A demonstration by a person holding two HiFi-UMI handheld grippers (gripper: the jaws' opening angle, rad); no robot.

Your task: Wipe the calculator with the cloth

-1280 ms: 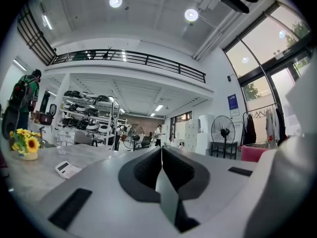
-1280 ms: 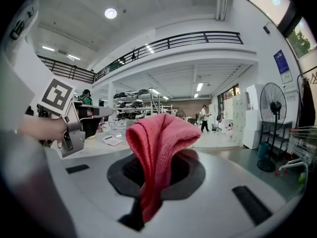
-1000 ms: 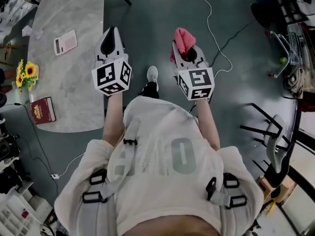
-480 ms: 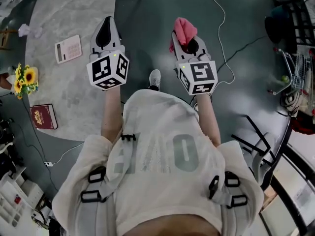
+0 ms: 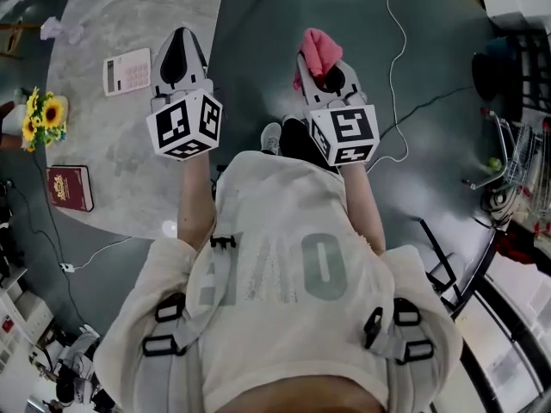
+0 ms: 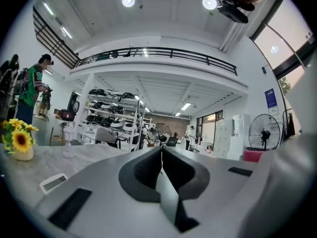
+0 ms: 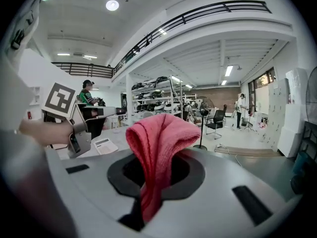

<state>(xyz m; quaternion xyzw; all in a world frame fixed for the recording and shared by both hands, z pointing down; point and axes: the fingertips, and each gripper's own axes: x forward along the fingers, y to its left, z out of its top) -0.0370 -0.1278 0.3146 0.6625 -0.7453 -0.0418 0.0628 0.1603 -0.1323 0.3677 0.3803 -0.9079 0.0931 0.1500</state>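
The white calculator (image 5: 126,70) lies flat on the grey marble table (image 5: 164,3), just left of my left gripper (image 5: 179,38). That gripper hovers over the table with its jaws shut and nothing between them. In the left gripper view the calculator (image 6: 53,182) shows low on the left, beside the gripper (image 6: 161,151). My right gripper (image 5: 320,62) is over the floor right of the table, shut on a pink cloth (image 5: 318,48). The cloth (image 7: 159,143) bunches up out of the jaws of the right gripper (image 7: 154,185), and the calculator (image 7: 105,145) lies beyond on the left.
On the table's left side are a vase of sunflowers (image 5: 40,116), a dark red book (image 5: 69,188) and crumpled paper (image 5: 60,30). A white cable (image 5: 392,33) runs over the floor. A wire cart (image 5: 510,166) stands at right. A person in green (image 6: 30,90) stands far off.
Both grippers have moved toward the table with the person. The left one now hangs over the tabletop near the calculator. The cloth stays gripped in the right one.
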